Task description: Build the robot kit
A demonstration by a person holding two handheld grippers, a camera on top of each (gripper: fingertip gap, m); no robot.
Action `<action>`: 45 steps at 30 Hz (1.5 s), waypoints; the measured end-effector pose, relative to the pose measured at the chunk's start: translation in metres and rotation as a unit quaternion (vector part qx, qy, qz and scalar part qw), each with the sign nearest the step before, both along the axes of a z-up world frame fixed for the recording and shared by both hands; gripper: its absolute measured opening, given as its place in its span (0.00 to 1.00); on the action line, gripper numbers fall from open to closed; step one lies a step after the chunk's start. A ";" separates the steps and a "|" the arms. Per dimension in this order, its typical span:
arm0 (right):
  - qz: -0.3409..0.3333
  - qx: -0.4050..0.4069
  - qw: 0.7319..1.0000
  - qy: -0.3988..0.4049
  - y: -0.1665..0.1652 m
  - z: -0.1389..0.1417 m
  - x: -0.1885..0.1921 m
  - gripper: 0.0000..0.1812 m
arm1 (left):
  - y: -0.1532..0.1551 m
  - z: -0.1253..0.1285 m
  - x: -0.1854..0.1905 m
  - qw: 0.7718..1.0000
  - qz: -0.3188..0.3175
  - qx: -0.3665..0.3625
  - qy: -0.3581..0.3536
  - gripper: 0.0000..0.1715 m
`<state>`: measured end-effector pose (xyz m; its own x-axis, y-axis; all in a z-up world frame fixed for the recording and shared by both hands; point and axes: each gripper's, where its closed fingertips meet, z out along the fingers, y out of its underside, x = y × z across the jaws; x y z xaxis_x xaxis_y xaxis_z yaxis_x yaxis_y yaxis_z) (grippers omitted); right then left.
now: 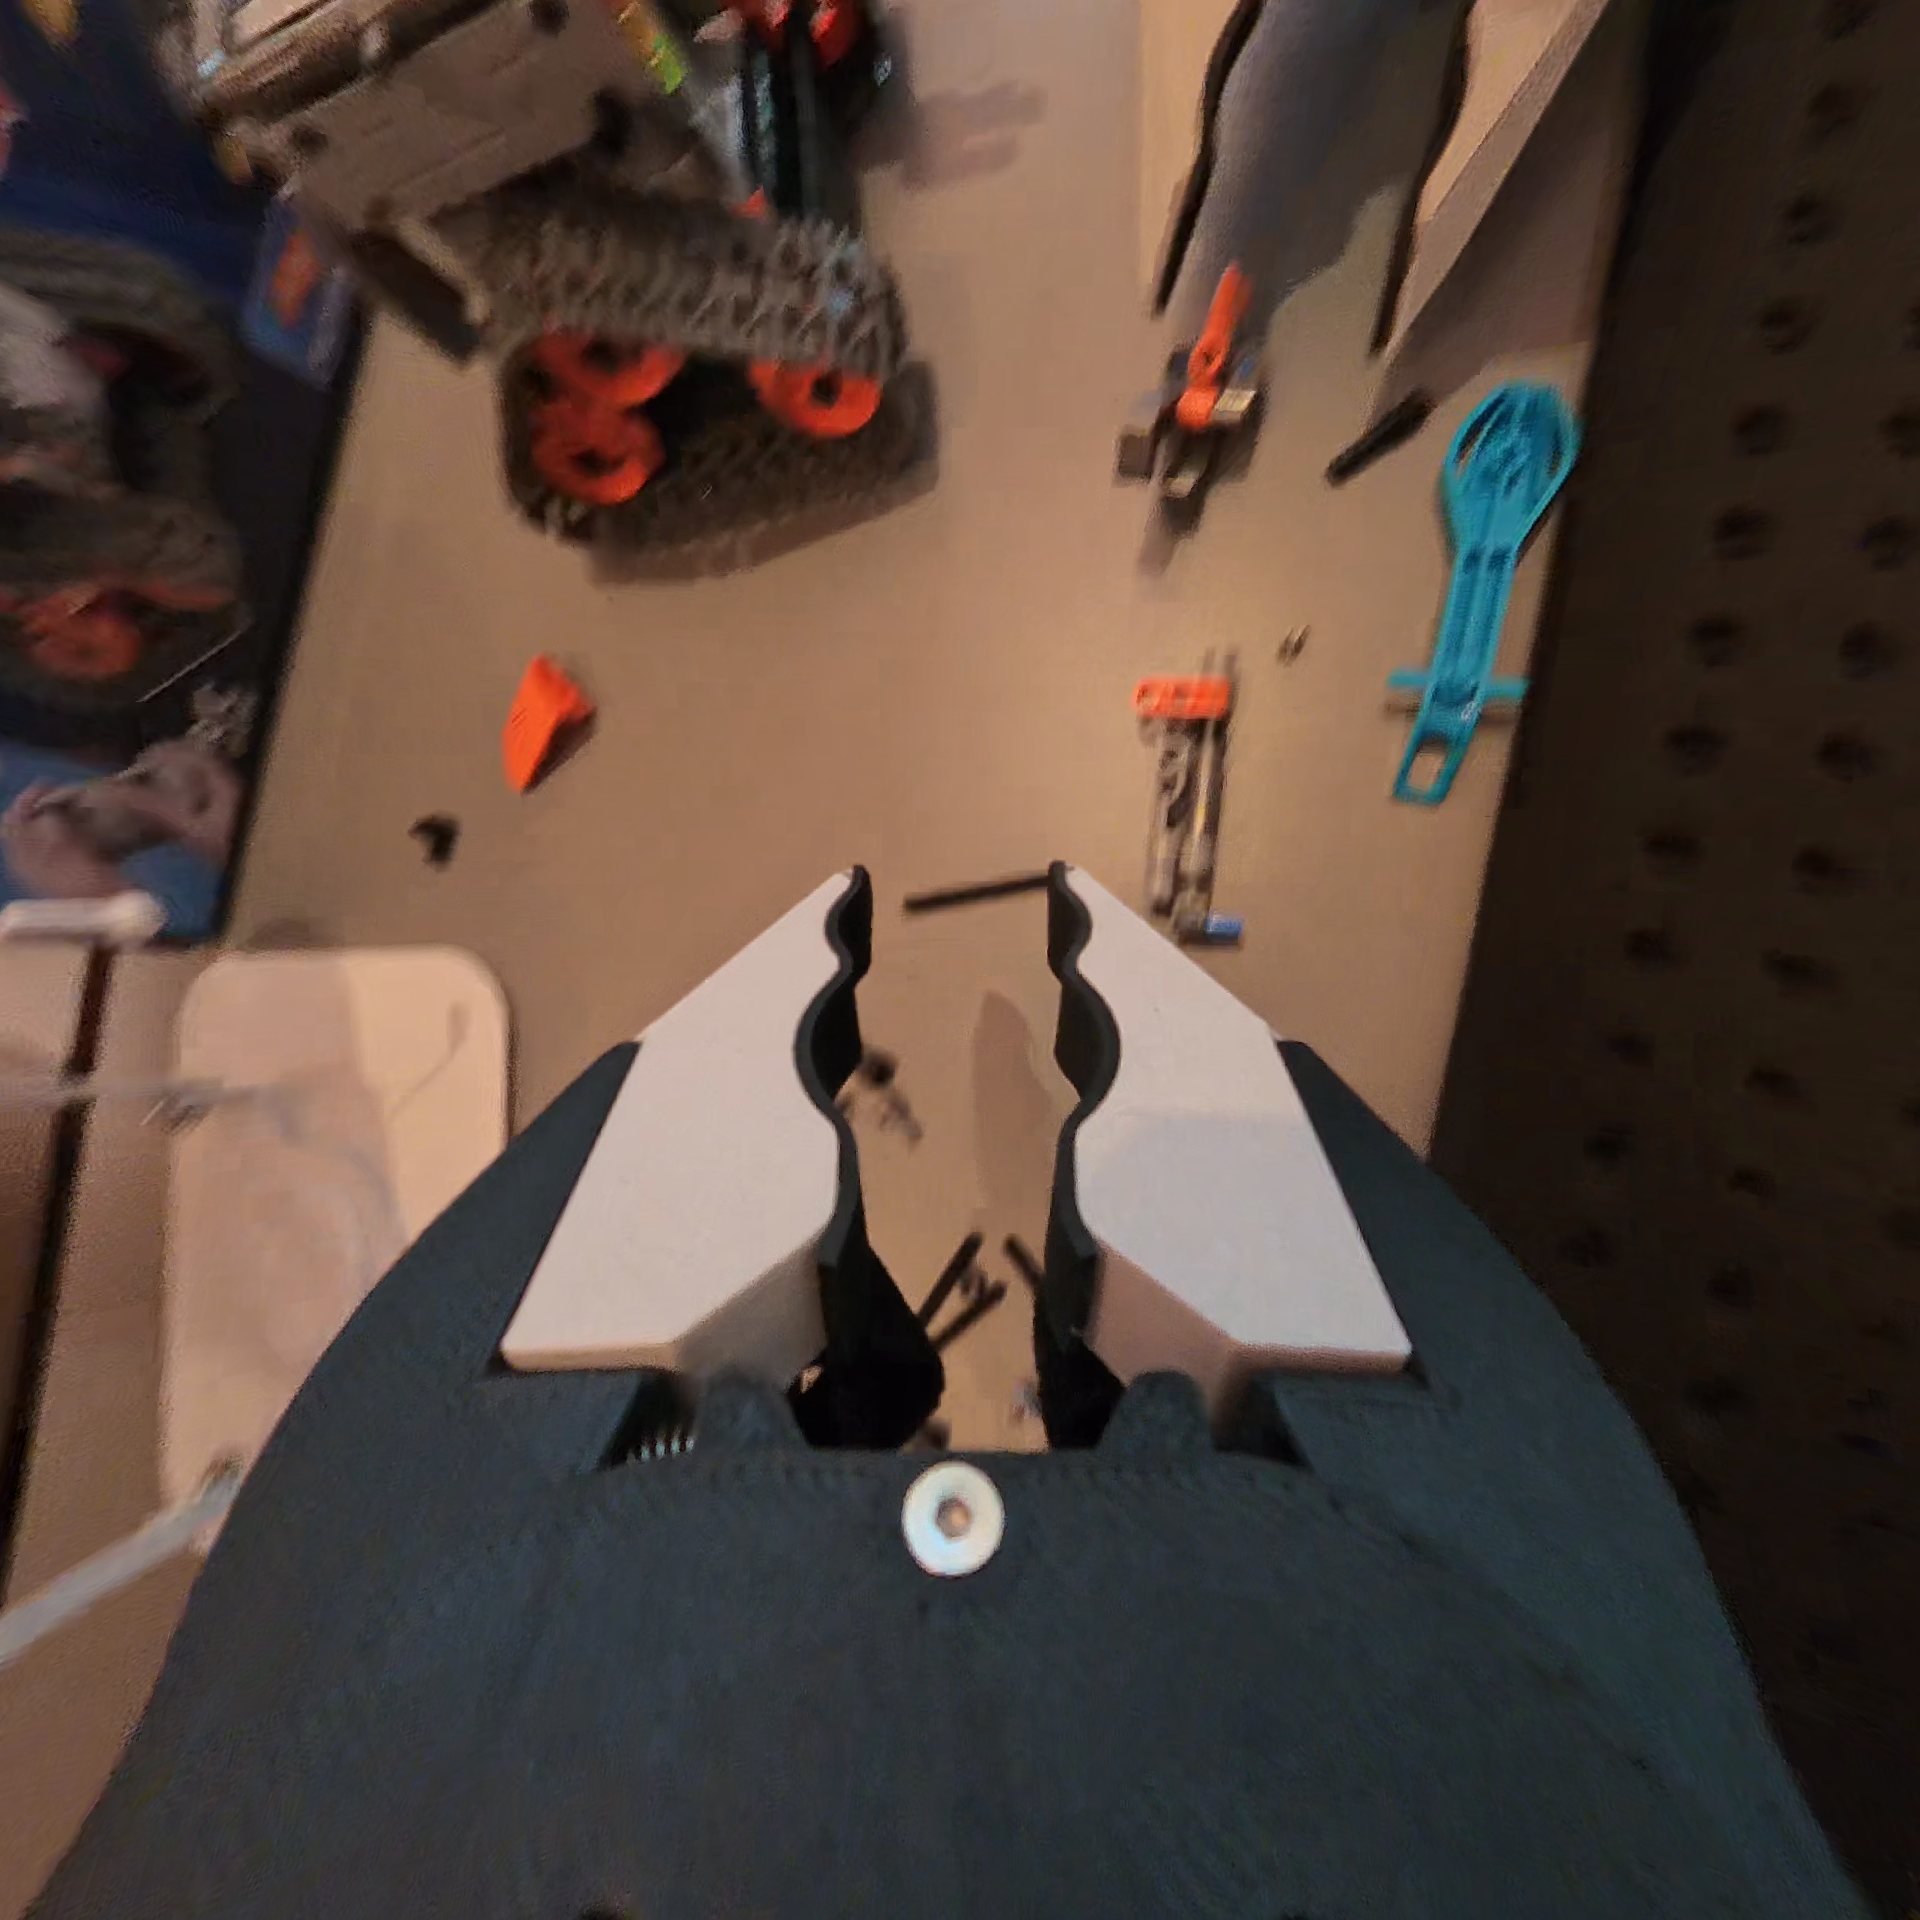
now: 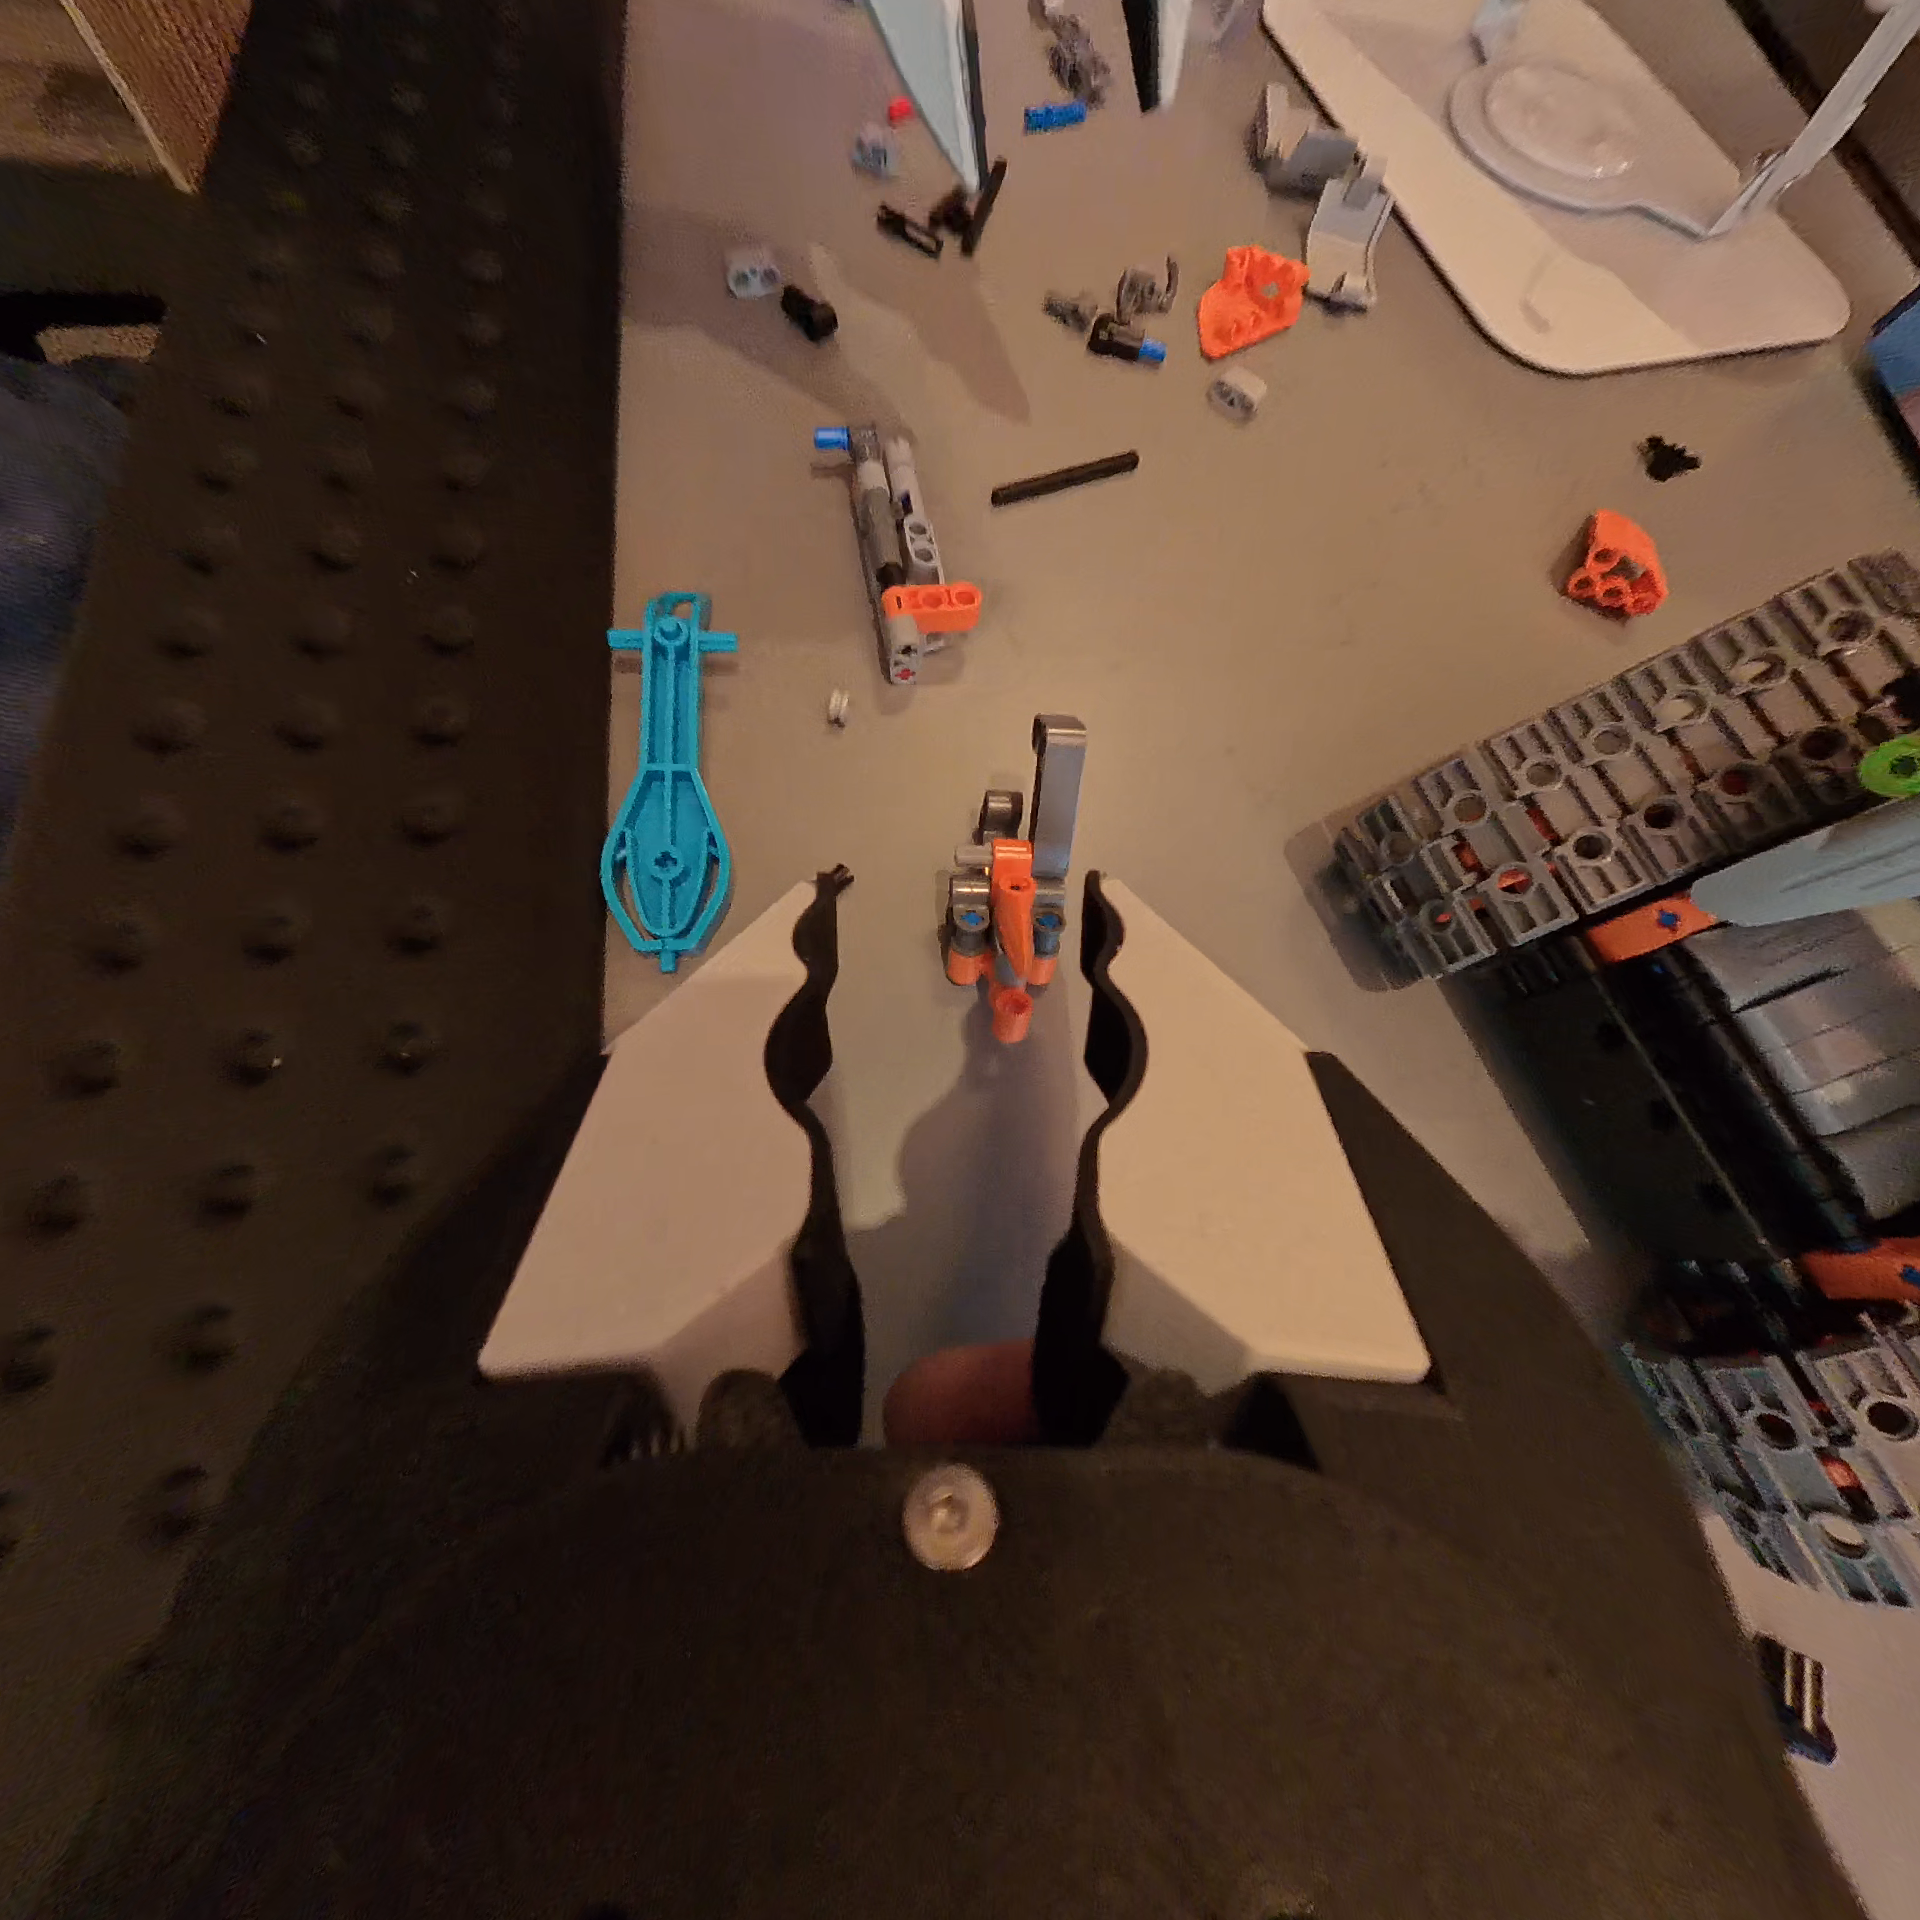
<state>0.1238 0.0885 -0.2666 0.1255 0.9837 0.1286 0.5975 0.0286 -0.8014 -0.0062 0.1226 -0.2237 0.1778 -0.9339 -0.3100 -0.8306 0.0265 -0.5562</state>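
The grey table (image 2: 1299,665) fills both views, and along one edge of it runs a dark studded board (image 2: 312,727). The biggest thing on the table is the tracked toy vehicle (image 2: 1662,831) of grey links, off to the right of the right gripper (image 2: 961,883); in the left wrist view the same vehicle (image 1: 665,312) sits far ahead, blurred, with orange wheels under its track. A white stand base (image 2: 1558,208) lies at the far corner. Now the left gripper (image 1: 956,873): its jaws stand apart with nothing between them, hovering above the table, and a thin black rod (image 1: 977,891) lies just past the tips. The right gripper's jaws are apart too and hold nothing, and a small orange-and-grey assembly (image 2: 1003,914) stands on the table between the tips, closer to the right-hand one; whether it touches is hard to tell. Left of that gripper, beside the studded board, lies a blue tool (image 2: 665,790). Farther out there is a long grey-and-orange assembly (image 2: 904,561), a black rod (image 2: 1065,478), an orange corner piece (image 2: 1616,571), another orange piece (image 2: 1247,301), and scattered small grey and black bits.
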 end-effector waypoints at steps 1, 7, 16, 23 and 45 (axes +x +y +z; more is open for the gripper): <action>0.001 0.005 1.000 0.012 -0.001 0.004 0.000 0.25 | 0.000 0.004 -0.015 1.000 0.014 0.013 0.002 0.18; -0.006 0.014 0.999 0.030 0.001 0.008 0.003 0.23 | -0.008 0.015 -0.105 0.993 0.109 0.039 0.024 0.17; -0.003 0.017 0.998 0.056 0.004 0.010 0.006 0.20 | -0.020 0.001 -0.184 0.980 0.184 0.046 0.066 0.16; -0.008 0.017 0.996 0.087 0.008 0.015 0.012 0.17 | -0.028 0.054 -0.228 0.969 0.213 0.115 0.043 0.15; 0.013 0.085 0.996 0.010 0.012 0.066 -0.086 0.17 | 0.023 0.092 -0.403 0.932 0.342 0.120 0.008 0.13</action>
<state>0.0378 0.1000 -0.2003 0.1046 0.9509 0.2912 0.5792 0.1798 -0.7951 -0.4092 0.1458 -0.1316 0.6999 -0.5064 -0.5036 -0.7069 -0.3903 -0.5900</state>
